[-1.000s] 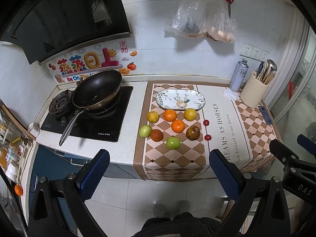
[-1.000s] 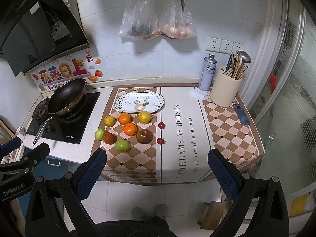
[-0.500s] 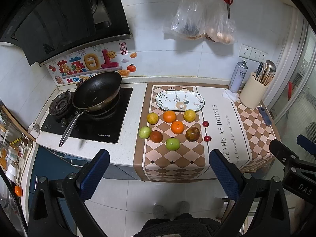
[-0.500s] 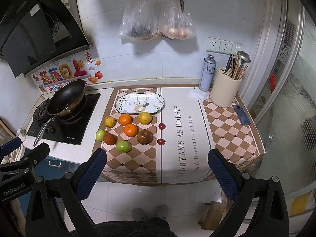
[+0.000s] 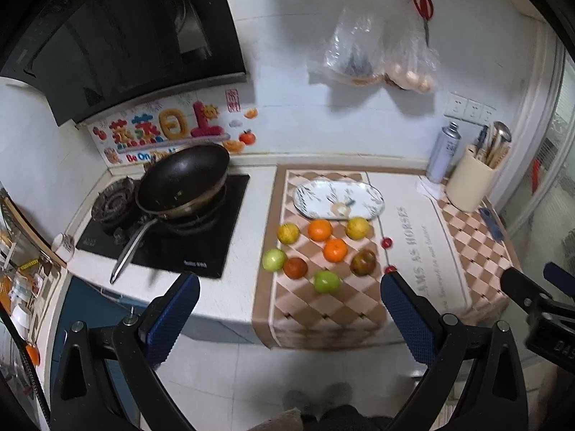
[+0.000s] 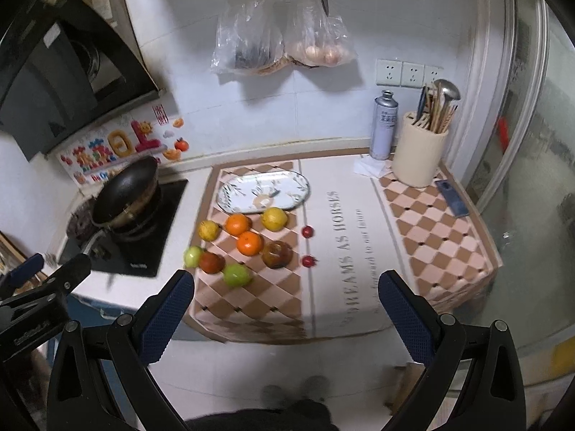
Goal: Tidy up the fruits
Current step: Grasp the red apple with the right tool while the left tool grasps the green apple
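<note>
Several fruits lie on the checked mat [image 5: 323, 309] in front of an empty oval plate [image 5: 337, 199]: two oranges [image 5: 319, 229], yellow fruits [image 5: 357, 227], green apples [image 5: 326, 281], a red fruit [image 5: 295, 267], a brown one [image 5: 363, 262] and two small red ones [image 5: 387, 241]. The same plate [image 6: 264, 192] and oranges [image 6: 249, 243] show in the right wrist view. My left gripper [image 5: 289, 309] and right gripper [image 6: 285, 305] are both open and empty, held well back from the counter above the floor.
A black wok [image 5: 183, 177] sits on the stove at the left. A spray can [image 6: 383, 124], a utensil holder [image 6: 418, 156] and a phone [image 6: 451, 197] stand at the counter's right. Plastic bags [image 6: 280, 43] and scissors hang on the wall.
Both grippers have moved a little closer to the counter; the fruits and plate sit slightly larger in view. Nothing on the counter has moved.
</note>
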Action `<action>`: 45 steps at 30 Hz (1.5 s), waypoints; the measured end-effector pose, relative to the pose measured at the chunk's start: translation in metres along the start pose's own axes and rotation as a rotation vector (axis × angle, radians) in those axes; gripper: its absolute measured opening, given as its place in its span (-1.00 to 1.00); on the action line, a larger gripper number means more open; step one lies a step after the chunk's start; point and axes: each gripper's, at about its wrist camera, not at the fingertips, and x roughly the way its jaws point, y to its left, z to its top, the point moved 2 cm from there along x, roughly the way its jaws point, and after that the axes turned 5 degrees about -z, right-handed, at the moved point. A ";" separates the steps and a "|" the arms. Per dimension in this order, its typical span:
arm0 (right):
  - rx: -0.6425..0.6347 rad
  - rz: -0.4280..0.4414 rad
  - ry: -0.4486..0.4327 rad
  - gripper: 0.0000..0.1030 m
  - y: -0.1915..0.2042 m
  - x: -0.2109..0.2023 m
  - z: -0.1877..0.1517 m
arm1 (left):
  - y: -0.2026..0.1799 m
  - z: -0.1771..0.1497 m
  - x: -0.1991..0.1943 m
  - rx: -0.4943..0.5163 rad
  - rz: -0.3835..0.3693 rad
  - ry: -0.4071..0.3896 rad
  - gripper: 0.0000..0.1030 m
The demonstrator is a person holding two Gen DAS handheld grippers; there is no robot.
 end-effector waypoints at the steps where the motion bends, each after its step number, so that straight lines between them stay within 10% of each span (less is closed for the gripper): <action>1: 0.008 0.006 -0.005 1.00 -0.001 0.007 0.001 | 0.005 0.000 0.005 0.001 0.006 -0.013 1.00; 11: 0.098 0.039 0.126 1.00 0.007 0.105 -0.009 | 0.043 0.007 0.078 -0.001 0.072 0.023 1.00; 23: 0.053 0.082 0.425 0.80 0.009 0.321 -0.006 | 0.076 -0.002 0.246 -0.109 0.123 0.383 0.99; 28: 0.050 0.095 0.548 0.72 0.012 0.393 -0.015 | 0.083 -0.017 0.320 -0.235 0.016 0.597 0.90; 45: 0.078 0.141 0.710 0.69 0.026 0.465 -0.028 | 0.094 -0.029 0.411 -0.442 -0.063 0.742 0.76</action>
